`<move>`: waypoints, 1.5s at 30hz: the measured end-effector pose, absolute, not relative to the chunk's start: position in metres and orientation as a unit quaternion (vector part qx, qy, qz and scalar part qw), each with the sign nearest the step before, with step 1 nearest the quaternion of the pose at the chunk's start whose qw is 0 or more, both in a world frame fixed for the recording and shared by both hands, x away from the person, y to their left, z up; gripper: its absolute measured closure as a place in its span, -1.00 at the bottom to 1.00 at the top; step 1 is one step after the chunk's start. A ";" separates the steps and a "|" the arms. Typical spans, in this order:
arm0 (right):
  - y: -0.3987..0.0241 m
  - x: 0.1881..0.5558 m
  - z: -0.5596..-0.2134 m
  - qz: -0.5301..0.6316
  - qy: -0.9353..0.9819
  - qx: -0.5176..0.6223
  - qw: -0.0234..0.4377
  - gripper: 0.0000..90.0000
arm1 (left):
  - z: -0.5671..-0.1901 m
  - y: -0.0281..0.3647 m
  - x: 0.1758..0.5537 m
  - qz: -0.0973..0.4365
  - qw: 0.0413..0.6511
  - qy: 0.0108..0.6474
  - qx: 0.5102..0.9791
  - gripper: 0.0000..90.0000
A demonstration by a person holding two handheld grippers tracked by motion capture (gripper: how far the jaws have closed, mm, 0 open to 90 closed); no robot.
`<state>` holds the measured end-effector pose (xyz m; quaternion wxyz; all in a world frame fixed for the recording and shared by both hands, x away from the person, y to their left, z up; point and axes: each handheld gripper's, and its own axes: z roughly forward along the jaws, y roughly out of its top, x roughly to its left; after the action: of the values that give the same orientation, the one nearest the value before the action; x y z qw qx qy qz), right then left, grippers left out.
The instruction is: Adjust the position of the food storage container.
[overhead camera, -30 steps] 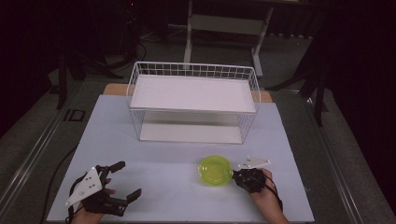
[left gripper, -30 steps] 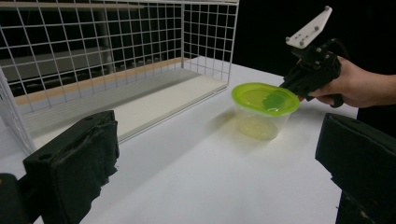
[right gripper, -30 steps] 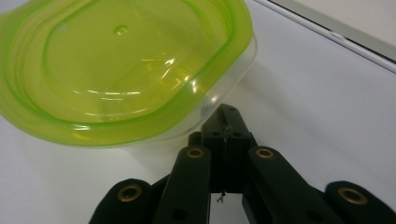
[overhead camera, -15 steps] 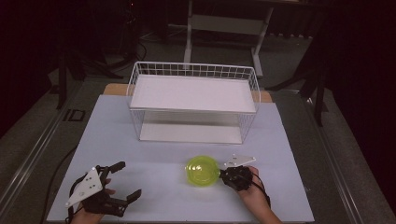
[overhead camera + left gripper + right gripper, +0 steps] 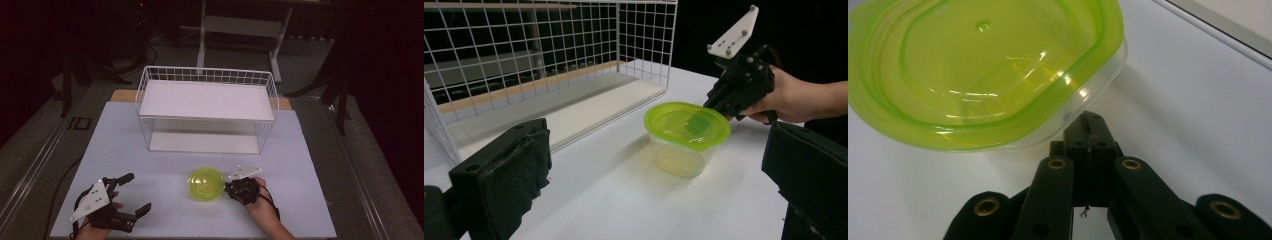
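1. Jaws first: the right gripper has its jaws pressed together with nothing between them — in the right gripper view the closed tips sit against the side wall of the container, just under the rim of its lid. The left gripper rests at the near left of the table with its jaws wide apart and nothing between them.

2. Where the thing is: the clear container with the yellow-green lid stands upright on the table, near the middle front, in front of the white wire basket and well apart from it. The right gripper touches it from the right.

3. What could go wrong: the closed tips meet the container high up, close to the lid. A push there may tip it rather than slide it — the tub looks light and the contact is above its middle.

4. The tips could also slip under the lid's lip and pry it up, or skid off the rounded wall so the tub spins away.

5. Pushed too far left, it would run toward the left gripper's open jaws.

6. Writing: no brand, label or readable text on the container, lid or basket.
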<state>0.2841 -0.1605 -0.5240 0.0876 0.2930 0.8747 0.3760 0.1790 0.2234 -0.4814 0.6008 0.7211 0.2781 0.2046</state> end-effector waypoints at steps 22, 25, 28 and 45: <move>-0.165 0.280 -0.520 0.379 0.870 0.302 0.089 1.00 | -0.482 0.222 0.179 0.200 0.603 0.279 0.720 -0.99; -0.162 0.276 -0.520 0.379 0.872 0.297 0.084 1.00 | -0.482 0.223 0.179 0.201 0.603 0.280 0.720 -0.99; -0.158 0.272 -0.520 0.381 0.874 0.292 0.078 1.00 | -0.482 0.223 0.179 0.201 0.603 0.280 0.719 -0.99; -0.152 0.269 -0.515 0.378 0.876 0.287 0.084 1.00 | -0.482 0.222 0.180 0.199 0.601 0.279 0.722 -0.99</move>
<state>0.2693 -0.1525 -0.5145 0.0841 0.2869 0.8761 0.3784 0.1795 0.2220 -0.4823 0.6014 0.7215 0.2794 0.1992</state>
